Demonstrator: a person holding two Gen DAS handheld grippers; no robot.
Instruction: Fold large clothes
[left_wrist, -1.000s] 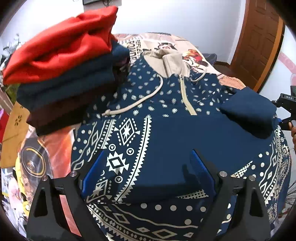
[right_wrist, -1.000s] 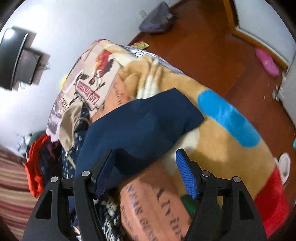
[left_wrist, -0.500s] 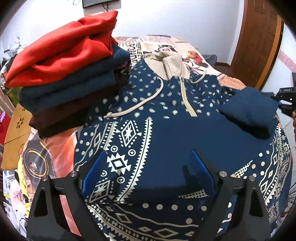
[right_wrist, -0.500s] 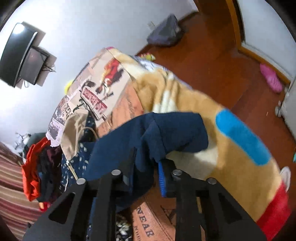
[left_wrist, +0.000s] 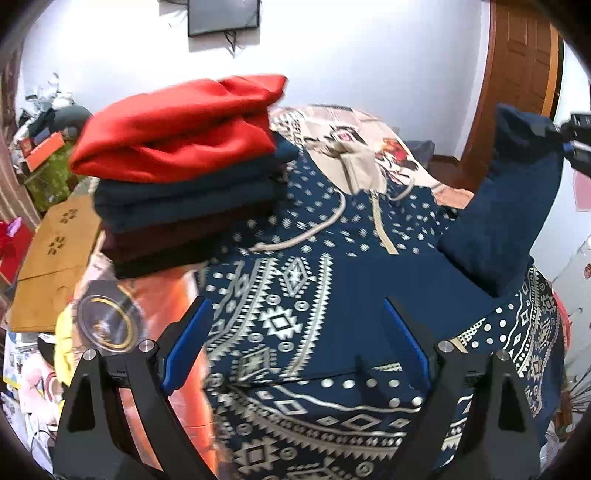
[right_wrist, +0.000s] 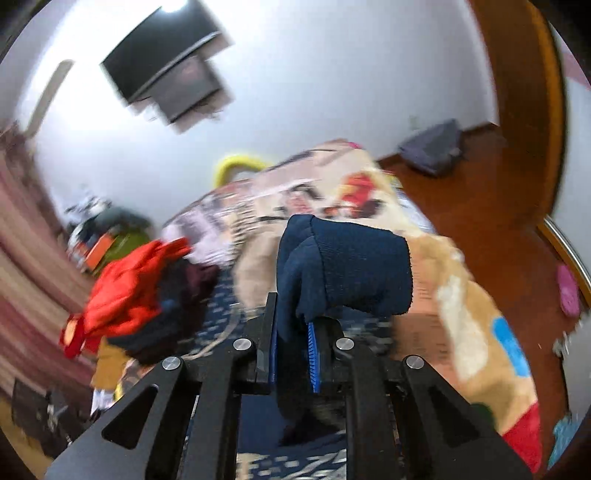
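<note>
**Lifting the sleeve cuff off the hoodie**

Right tongs (right_wrist: 291, 345): jaws have just been closing and now stand clamped together on the navy sleeve (right_wrist: 343, 269), cuff end bunched and sticking out past the blue pads. Seen from the left wrist view, the same sleeve (left_wrist: 506, 206) rises from the hoodie's right-hand edge up to the right tongs (left_wrist: 570, 142) at the frame's far right, well above the cloth. The cuff is off the hoodie; the lower sleeve stays attached at the shoulder side.

Left tongs (left_wrist: 295, 350): jaws wide apart, nothing between the pads. They hang over the lower front of the hoodie; whether the tips touch the cloth cannot be told.

Hoodie (left_wrist: 295, 295): navy with a cream geometric print, spread flat on the bed (left_wrist: 351, 125), zip and drawstrings facing up, tan hood at the far end. One sleeve already lies folded across its middle as a plain navy band.

Stack of folded clothes (left_wrist: 184, 177): just beside the hoodie's upper left shoulder, red piece on top, navy and dark maroon below.

Beyond the hoodie's hood end: white wall with a wall-mounted screen (left_wrist: 221, 14). Wooden door (left_wrist: 517, 74) to the right of the hoodie.
</note>
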